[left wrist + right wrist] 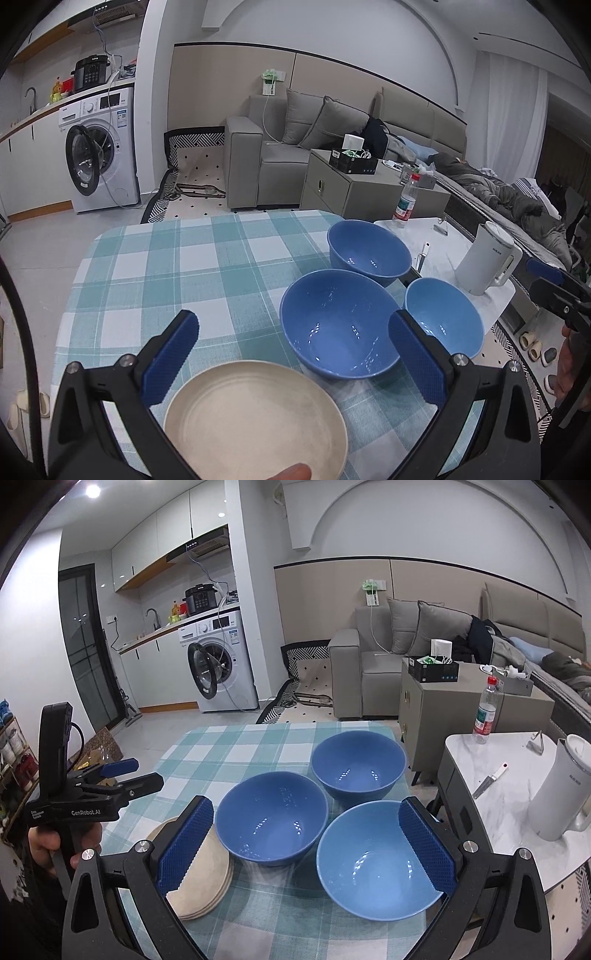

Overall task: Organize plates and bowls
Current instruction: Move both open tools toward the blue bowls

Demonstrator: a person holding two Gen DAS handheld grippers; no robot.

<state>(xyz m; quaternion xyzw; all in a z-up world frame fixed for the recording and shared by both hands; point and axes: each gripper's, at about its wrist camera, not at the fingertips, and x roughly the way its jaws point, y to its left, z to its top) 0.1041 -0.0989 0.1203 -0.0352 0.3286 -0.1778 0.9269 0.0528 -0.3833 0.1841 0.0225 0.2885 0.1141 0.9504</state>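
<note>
Cream round plates [207, 878] sit stacked on the checked tabletop [166, 266]: plates look done. 3 blue ceramic bowls [271, 818] stand separately, touching, unnested: left to do. Left gripper [291, 354] and right gripper [306, 845]: jaws apart, empty.

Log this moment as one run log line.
left gripper: open, over beige plates | right gripper: open, empty | three blue bowls on checked tablecloth, unstacked

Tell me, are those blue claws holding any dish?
No. The left gripper and right gripper are both open, hovering above the plates and bowls.
</note>
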